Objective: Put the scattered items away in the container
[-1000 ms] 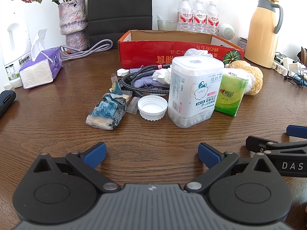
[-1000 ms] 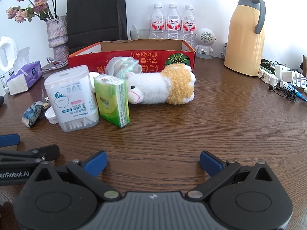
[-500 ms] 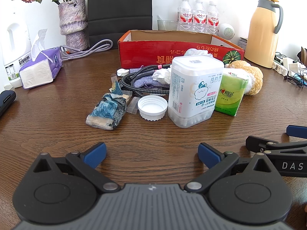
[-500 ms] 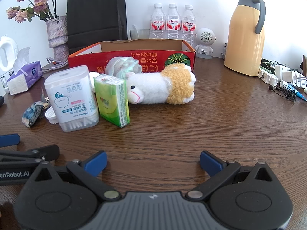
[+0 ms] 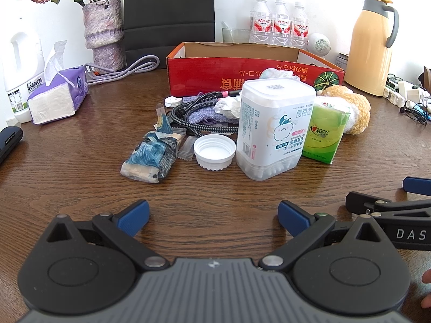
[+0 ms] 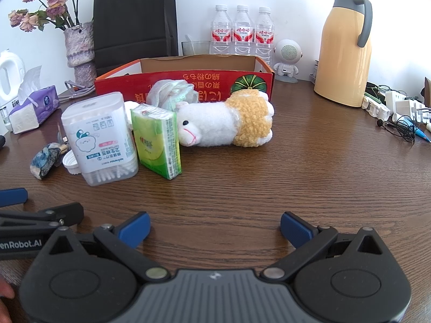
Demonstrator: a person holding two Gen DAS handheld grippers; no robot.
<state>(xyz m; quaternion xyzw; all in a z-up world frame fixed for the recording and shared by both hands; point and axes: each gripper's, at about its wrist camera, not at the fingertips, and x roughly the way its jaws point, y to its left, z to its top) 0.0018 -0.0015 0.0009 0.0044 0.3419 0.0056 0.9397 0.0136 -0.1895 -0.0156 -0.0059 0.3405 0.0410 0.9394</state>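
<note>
A red cardboard box [image 5: 221,78] [image 6: 121,84] stands open at the back of the wooden table. In front of it lie a cotton-swab tub [image 5: 274,129] [image 6: 101,137], a green tissue pack [image 5: 324,133] [image 6: 157,140], a white and yellow plush toy [image 6: 226,123] [image 5: 350,107], a white lid [image 5: 214,151], a blue crumpled wrapper [image 5: 150,156] [image 6: 45,158], a braided black cable [image 5: 194,118] and crumpled white plastic [image 6: 172,94]. My left gripper [image 5: 212,216] is open and empty, short of the lid. My right gripper [image 6: 215,228] is open and empty, short of the plush.
A purple tissue box [image 5: 58,98], a vase of dried flowers [image 5: 103,32], a black bag [image 6: 134,21], three water bottles [image 6: 242,32], a yellow thermos [image 6: 343,48] and a small white speaker [image 6: 288,56] ring the table's back. Power strips and wires [image 6: 398,110] lie at the right.
</note>
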